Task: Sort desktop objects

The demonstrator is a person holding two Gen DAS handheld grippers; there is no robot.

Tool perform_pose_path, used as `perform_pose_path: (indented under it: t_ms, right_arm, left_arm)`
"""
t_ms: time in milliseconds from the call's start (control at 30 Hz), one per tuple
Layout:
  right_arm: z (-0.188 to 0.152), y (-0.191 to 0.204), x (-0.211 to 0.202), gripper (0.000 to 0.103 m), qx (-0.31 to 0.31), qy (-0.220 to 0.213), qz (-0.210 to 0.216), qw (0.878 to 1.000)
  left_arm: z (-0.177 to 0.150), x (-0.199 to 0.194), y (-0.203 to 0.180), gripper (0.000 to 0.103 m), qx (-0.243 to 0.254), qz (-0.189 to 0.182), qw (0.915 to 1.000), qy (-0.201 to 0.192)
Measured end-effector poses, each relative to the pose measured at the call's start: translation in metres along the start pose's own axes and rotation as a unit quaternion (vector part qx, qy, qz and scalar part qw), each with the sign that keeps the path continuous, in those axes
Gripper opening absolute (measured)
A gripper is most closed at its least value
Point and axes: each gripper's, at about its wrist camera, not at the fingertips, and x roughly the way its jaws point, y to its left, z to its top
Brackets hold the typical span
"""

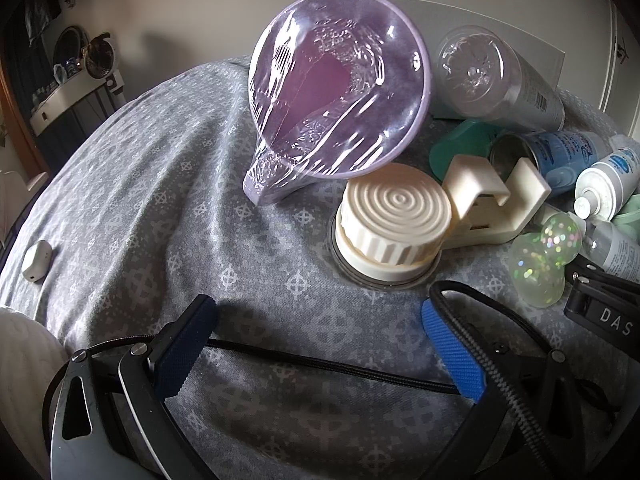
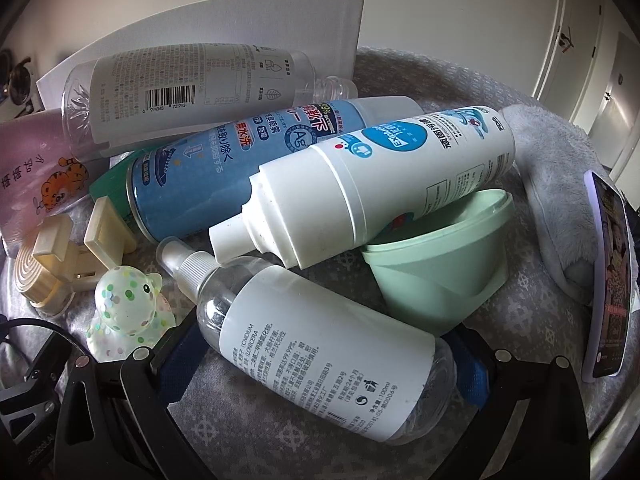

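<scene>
In the left wrist view my left gripper (image 1: 320,320) is open and empty over the grey patterned cloth (image 1: 160,200), just short of a cream ribbed round lid (image 1: 394,220). Behind the lid a purple wrapped cup (image 1: 340,96) leans. In the right wrist view my right gripper (image 2: 320,356) has its jaws on both sides of a clear spray bottle with a white label (image 2: 320,344), which lies between them; contact is hidden. A white foam bottle (image 2: 380,184), a blue spray can (image 2: 224,176) and a clear empty bottle (image 2: 180,80) lie piled behind it.
A glitter duck toy (image 2: 128,304), a cream plastic clip (image 2: 80,256), a mint green cup (image 2: 440,272), a grey fluffy cloth (image 2: 552,200) and a phone (image 2: 608,276) at the right surround the pile. A small white device (image 1: 37,260) lies at the cloth's left edge.
</scene>
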Motion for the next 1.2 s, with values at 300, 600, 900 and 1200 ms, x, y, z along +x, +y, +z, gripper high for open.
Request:
perform_pose_path:
  t_ms: [300, 600, 900, 1200]
  right_arm:
    - [-0.001, 0.0, -0.001, 0.103, 0.0, 0.0, 0.0, 1.0]
    - [0.002, 0.003, 0.001, 0.103, 0.001, -0.003, 0.001, 1.0]
    - [-0.004, -0.008, 0.004, 0.103, 0.002, -0.004, 0.002, 1.0]
    - [-0.013, -0.012, -0.01, 0.103, -0.006, 0.032, 0.026, 0.999]
  left_arm:
    - [-0.003, -0.002, 0.003, 0.103, -0.007, -0.007, 0.9999, 0.004]
    - [-0.017, -0.03, 0.003, 0.103, 0.003, -0.006, 0.9992, 0.04]
    - [-0.01, -0.11, 0.012, 0.103, 0.011, 0.024, 0.999, -0.036]
    - [0.054, -0.125, 0.022, 0.103, 0.037, 0.019, 0.9958, -0.082]
